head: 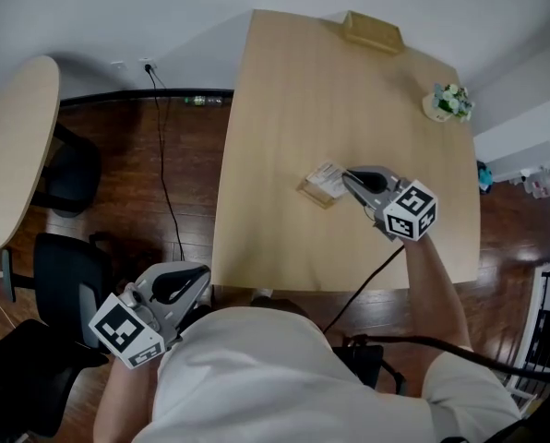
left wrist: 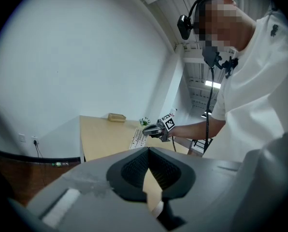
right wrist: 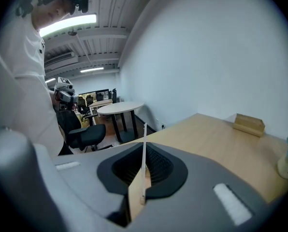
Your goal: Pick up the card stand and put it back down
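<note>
The card stand point(head: 323, 185), a small wooden block with a white printed card in it, is near the middle of the light wooden table point(head: 284, 90). My right gripper point(head: 351, 177) reaches it from the right and is shut on the card stand. In the right gripper view the card's thin edge and the wood base point(right wrist: 143, 178) sit between the pads. Whether the base rests on the table I cannot tell. My left gripper point(head: 194, 282) hangs low at the left, off the table near the person's body, shut with nothing in it. The left gripper view shows the stand point(left wrist: 137, 139) far off.
A wooden box point(head: 372, 31) lies at the table's far edge and a small potted plant point(head: 448, 101) at its far right. A round table point(head: 12, 146) and black chairs point(head: 67, 275) stand to the left on the dark floor, where a cable point(head: 162, 155) runs.
</note>
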Demonstrator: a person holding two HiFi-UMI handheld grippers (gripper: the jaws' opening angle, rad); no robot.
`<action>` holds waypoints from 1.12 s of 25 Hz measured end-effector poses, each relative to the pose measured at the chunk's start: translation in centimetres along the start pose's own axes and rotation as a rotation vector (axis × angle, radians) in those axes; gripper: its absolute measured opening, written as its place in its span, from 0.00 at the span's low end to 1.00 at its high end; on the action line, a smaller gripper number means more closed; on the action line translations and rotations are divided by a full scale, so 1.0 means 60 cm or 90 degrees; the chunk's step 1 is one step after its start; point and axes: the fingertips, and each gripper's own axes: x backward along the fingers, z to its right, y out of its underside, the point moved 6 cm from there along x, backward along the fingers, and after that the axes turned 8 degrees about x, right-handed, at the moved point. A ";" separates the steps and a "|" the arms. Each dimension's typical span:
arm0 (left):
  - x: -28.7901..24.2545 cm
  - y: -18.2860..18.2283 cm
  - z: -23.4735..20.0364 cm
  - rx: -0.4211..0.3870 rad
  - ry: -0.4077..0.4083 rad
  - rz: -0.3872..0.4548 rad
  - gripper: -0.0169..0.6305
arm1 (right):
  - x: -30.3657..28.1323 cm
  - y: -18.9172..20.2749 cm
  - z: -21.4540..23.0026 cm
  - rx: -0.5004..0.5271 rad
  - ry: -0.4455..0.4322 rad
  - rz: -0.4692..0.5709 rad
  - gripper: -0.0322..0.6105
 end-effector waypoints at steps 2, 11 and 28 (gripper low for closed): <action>-0.004 -0.002 0.002 0.002 -0.003 -0.001 0.03 | -0.001 0.010 0.004 -0.005 -0.003 -0.003 0.08; -0.025 -0.011 -0.002 0.001 -0.002 -0.011 0.03 | -0.011 0.034 0.007 -0.005 -0.016 -0.006 0.08; -0.020 -0.011 -0.003 0.007 -0.004 -0.022 0.03 | -0.056 0.094 -0.007 -0.007 -0.033 -0.035 0.08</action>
